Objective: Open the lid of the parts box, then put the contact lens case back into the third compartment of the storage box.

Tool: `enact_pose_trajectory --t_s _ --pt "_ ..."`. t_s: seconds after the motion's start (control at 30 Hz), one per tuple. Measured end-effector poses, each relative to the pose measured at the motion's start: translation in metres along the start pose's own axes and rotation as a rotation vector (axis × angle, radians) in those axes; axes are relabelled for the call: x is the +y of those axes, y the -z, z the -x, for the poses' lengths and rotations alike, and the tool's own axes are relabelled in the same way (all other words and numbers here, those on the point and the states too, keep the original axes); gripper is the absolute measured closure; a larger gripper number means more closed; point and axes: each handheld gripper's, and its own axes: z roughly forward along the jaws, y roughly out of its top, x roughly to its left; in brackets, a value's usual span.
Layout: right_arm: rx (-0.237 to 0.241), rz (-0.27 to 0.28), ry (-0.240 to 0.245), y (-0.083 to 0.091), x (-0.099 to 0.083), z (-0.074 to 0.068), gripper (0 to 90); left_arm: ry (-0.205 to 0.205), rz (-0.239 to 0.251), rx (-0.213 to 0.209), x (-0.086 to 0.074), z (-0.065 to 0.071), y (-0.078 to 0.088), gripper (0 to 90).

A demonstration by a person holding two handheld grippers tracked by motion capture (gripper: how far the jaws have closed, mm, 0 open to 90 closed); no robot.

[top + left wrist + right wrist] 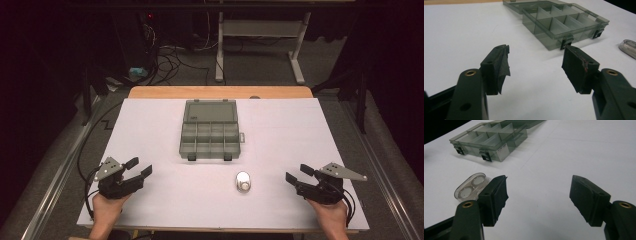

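A grey see-through compartment box (210, 131) lies open in the middle of the white table cover (310, 135), its lid folded back and its several compartments bare. A small clear oval case (243, 181) lies in front of it. My left gripper (141, 166) rests at the near left, open, nothing between its jaws. My right gripper (297, 173) rests at the near right, open too. The left gripper view has my left gripper (536, 50) pointing at the box (564, 22), with the oval case (629, 47) at the right edge. In the right gripper view the oval case (470, 186) lies just left of my right gripper (539, 180), the box (489, 140) farther off.
A strip of bare wooden table top (220, 92) shows beyond the white cover. Behind the table stand a white desk frame (260, 45) and loose cables (170, 60) on the floor. A metal rail (60, 175) runs along each side.
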Motion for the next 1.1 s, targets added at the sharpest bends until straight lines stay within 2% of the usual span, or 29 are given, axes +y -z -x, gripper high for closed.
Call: enact_pose_trajectory --t_s 0.2,0.37,0.5,0.6,0.73,0.87,1.1 --pt "-0.007 0.018 0.002 0.007 -0.007 0.002 29.9 0.02 0.013 0.003 -0.002 -0.004 0.003 37.2" --pt "-0.026 0.026 -0.006 0.012 -0.021 0.005 29.7 0.031 0.027 0.007 -0.007 -0.005 0.002 37.3" --pt "-0.032 0.05 -0.026 0.018 -0.028 0.006 29.5 0.038 0.003 -0.001 -0.013 -0.006 0.003 37.4" --pt "-0.032 0.042 -0.024 0.018 -0.03 0.004 29.1 0.017 -0.017 0.001 -0.016 -0.006 0.003 37.3" --pt "-0.048 0.05 0.013 0.017 -0.029 -0.001 29.1 0.03 -0.029 -0.006 -0.016 -0.007 0.003 37.2" --pt "-0.059 0.047 0.012 0.016 -0.028 0.001 29.1 0.034 -0.027 -0.005 -0.015 -0.008 0.005 37.2" --pt "-0.074 0.071 0.053 0.015 -0.023 -0.005 29.1 0.039 -0.02 -0.004 -0.014 -0.008 0.004 37.1"
